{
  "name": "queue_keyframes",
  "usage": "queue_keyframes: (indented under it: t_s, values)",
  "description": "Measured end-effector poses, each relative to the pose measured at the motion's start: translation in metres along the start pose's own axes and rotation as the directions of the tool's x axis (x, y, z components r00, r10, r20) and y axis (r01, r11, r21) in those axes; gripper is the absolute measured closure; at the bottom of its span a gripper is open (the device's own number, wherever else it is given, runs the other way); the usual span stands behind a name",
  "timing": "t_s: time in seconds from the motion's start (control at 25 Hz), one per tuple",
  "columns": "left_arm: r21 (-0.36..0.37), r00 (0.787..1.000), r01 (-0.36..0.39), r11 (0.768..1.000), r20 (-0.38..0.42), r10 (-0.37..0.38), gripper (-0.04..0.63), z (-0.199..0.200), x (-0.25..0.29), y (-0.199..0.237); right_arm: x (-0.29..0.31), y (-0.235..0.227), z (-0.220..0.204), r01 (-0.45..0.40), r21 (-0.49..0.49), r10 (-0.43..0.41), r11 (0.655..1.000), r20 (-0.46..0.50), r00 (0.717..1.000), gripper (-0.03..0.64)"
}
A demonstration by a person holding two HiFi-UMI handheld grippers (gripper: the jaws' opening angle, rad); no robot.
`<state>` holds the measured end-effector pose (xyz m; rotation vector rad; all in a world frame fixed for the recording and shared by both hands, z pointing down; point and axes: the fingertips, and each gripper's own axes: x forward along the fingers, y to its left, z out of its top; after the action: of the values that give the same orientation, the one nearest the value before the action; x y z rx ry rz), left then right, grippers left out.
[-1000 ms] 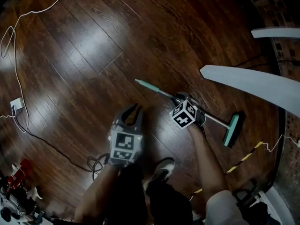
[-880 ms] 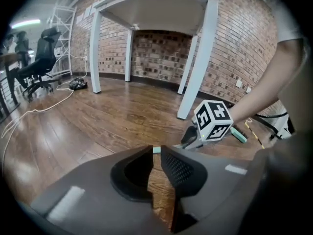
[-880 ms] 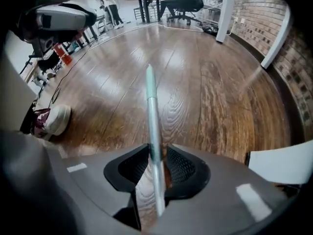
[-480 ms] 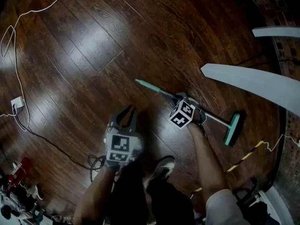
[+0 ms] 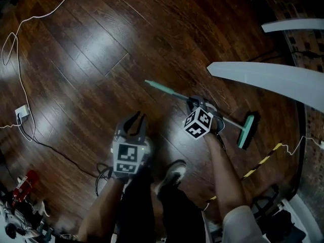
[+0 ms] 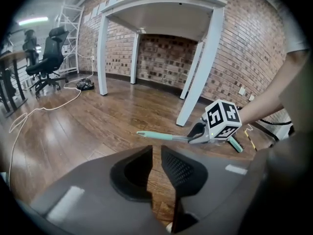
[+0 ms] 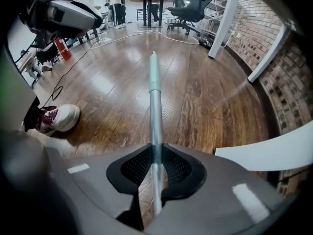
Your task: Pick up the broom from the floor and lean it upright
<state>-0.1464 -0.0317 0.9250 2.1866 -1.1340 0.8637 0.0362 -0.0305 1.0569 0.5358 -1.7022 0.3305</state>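
The broom [image 5: 172, 92] has a thin metal handle with a teal grip end and a teal head [image 5: 246, 130]. My right gripper [image 5: 195, 104] points steeply down and is shut on the handle near its middle; its jaws have just been closing on it. In the right gripper view the handle [image 7: 154, 92] runs straight out from between the pads [image 7: 139, 166]. Seen from the left gripper view, the broom [image 6: 159, 136] hangs about level just over the floor. My left gripper [image 5: 137, 117] is to the left with a narrow gap between its jaws and nothing in them [image 6: 155, 153].
A white table [image 5: 263, 80] stands to the right by the brick wall, with one leg [image 6: 195, 77] near the broom. Cables [image 5: 20, 115] trail over the wooden floor at left. A person's shoe [image 5: 172, 173] is below the grippers. Yellow-black tape [image 5: 260, 163] lies at right.
Both grippers have risen a little. The broom has come up with the right gripper, its head shifting slightly left and up in the head view.
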Motion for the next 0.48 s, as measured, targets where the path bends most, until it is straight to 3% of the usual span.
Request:
queue_keyframes:
  t_s: [0.28,0.48]
  values:
    - [0.039,0.998,0.054,0.998,0.022,-0.055,0.541,0.036,-0.022,-0.026,-0.057,-0.009,-0.003,0.093,0.007,-0.093,0.996,0.060,0.994,0.532]
    - [0.064,0.998,0.066,0.996,-0.006,-0.066,0.541,0.049,-0.044,-0.037,-0.105,-0.015,-0.007,0.135,0.054,-0.140,0.989,0.094,0.986,0.532]
